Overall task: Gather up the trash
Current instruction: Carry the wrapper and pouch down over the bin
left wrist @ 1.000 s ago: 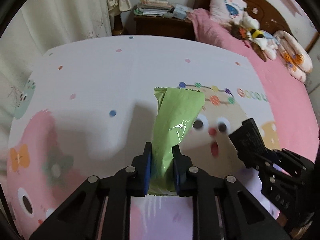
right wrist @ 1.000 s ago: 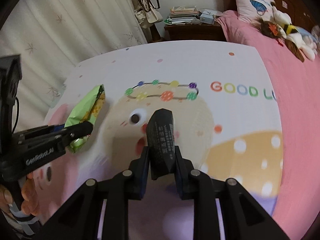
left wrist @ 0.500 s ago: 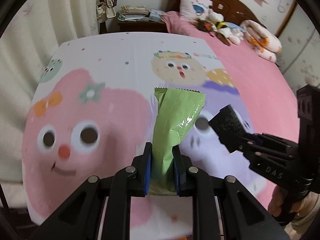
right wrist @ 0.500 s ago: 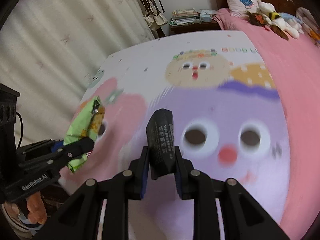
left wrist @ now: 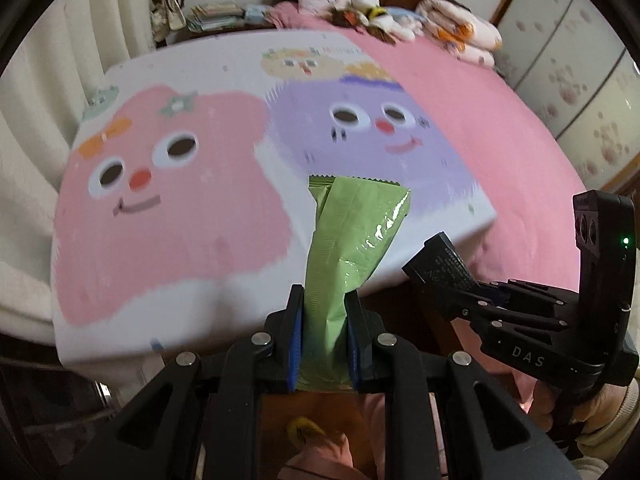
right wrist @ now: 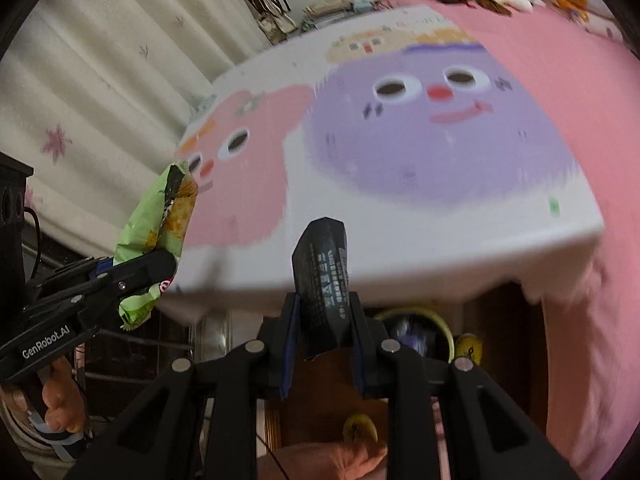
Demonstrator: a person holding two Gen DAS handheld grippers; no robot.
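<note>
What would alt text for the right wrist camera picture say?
The right gripper pinches a dark wrapper above a yellow-rimmed bin beside the bed. At left, the left gripper holds a green snack bag.

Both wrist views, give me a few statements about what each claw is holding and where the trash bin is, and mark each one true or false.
1. The left claw is shut on a green wrapper. True.
2. The right claw is open and holds nothing. False: it is shut on a black packet.
3. Both pieces of trash lie on the cartoon blanket. False: both are held up in the claws, off the blanket.
4. In the right wrist view, a yellow-rimmed bin shows below the bed edge, behind the right claw. True.
5. The green wrapper is already in the bin. False: the left claw holds it, off to the left of the bin.
</note>
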